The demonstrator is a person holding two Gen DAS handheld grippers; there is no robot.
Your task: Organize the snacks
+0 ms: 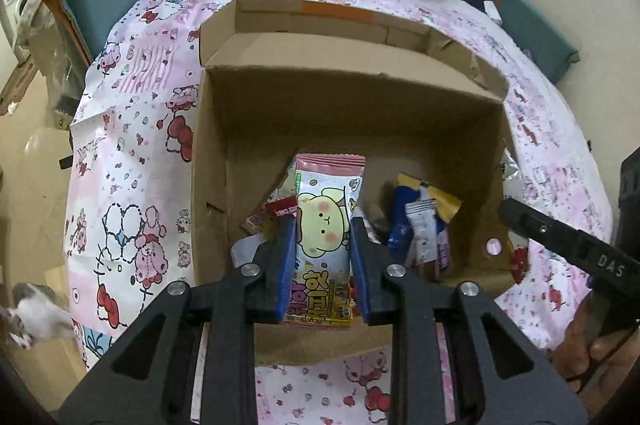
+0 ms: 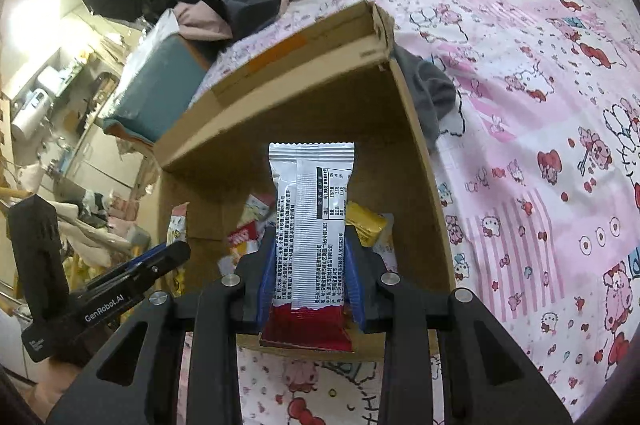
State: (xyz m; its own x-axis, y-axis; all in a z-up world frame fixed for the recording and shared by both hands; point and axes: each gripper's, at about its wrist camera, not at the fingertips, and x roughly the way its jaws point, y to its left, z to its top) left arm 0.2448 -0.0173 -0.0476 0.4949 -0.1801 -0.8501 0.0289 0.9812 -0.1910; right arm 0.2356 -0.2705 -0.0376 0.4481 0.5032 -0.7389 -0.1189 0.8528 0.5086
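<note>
The left hand-held gripper (image 1: 322, 225) grasps a pink cartoon snack packet (image 1: 326, 225) between its blue pads, holding it above the open cardboard box (image 1: 344, 105). The box sits on a bed covered by a pink cartoon sheet (image 1: 132, 153). Loose snack packets (image 1: 424, 225) lie on the near floor of the box. The right hand-held gripper (image 2: 310, 245) clenches a silver-and-red snack packet (image 2: 310, 217), printed back upward, over the box's near edge.
</note>
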